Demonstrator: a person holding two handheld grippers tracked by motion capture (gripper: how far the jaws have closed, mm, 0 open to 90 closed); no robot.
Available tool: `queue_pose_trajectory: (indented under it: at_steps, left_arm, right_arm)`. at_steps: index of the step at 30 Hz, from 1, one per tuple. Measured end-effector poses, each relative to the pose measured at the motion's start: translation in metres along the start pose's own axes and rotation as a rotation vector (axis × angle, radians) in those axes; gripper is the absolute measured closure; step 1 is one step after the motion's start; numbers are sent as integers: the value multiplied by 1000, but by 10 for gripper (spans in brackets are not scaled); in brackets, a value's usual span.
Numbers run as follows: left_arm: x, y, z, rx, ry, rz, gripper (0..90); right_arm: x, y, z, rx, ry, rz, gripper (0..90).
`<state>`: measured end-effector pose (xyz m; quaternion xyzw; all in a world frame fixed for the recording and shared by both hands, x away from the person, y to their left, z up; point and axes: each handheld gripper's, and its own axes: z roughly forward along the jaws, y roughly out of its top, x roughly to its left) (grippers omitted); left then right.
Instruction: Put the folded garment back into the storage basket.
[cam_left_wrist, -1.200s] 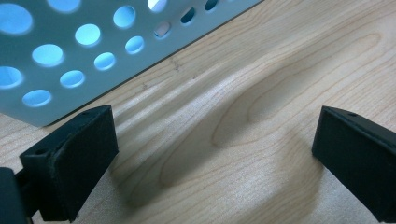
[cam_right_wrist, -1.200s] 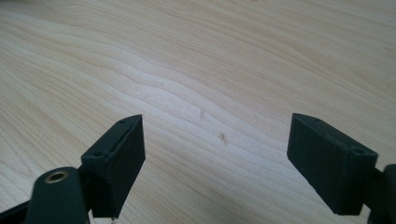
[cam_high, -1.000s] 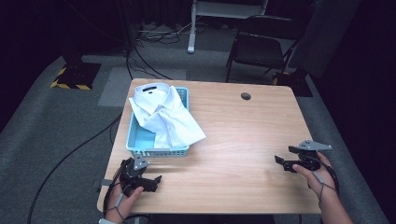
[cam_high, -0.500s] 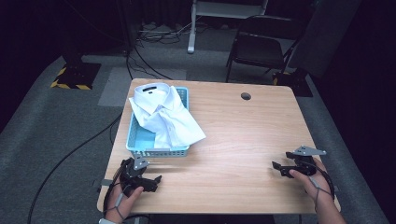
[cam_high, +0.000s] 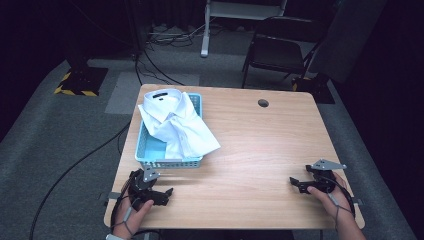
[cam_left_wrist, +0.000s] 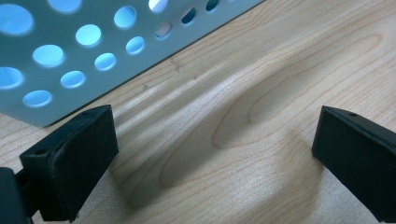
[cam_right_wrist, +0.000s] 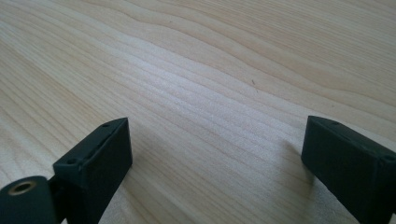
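Note:
A folded white shirt (cam_high: 176, 124) with a dark collar band lies in a light blue perforated basket (cam_high: 150, 150) on the left half of the wooden table (cam_high: 250, 145). One shirt corner hangs over the basket's right rim. My left gripper (cam_high: 167, 192) rests low on the table just in front of the basket, jaws wide apart with nothing between them. In the left gripper view the basket wall (cam_left_wrist: 70, 51) sits close behind the left jaw. My right gripper (cam_high: 296, 184) sits near the table's front right corner, open over bare wood (cam_right_wrist: 210, 93).
A round cable hole (cam_high: 263, 103) marks the table's far side. Behind the table stand a dark chair (cam_high: 280, 55) and a white stand base (cam_high: 205, 50). Cables run across the grey carpet at the left (cam_high: 75, 160).
My right gripper has dropped lower and come slightly nearer the front edge. The left gripper, shirt and basket have stayed put.

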<state>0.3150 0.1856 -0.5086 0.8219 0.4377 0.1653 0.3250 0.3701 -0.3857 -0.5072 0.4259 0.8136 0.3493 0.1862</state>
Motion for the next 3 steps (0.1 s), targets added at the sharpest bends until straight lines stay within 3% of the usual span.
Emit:
queue_pose_trajectory:
  at_steps: [3]
  left_arm:
    - [0, 0, 0, 0, 0, 0, 2]
  right_arm:
    - [0, 0, 0, 1, 0, 0, 85]
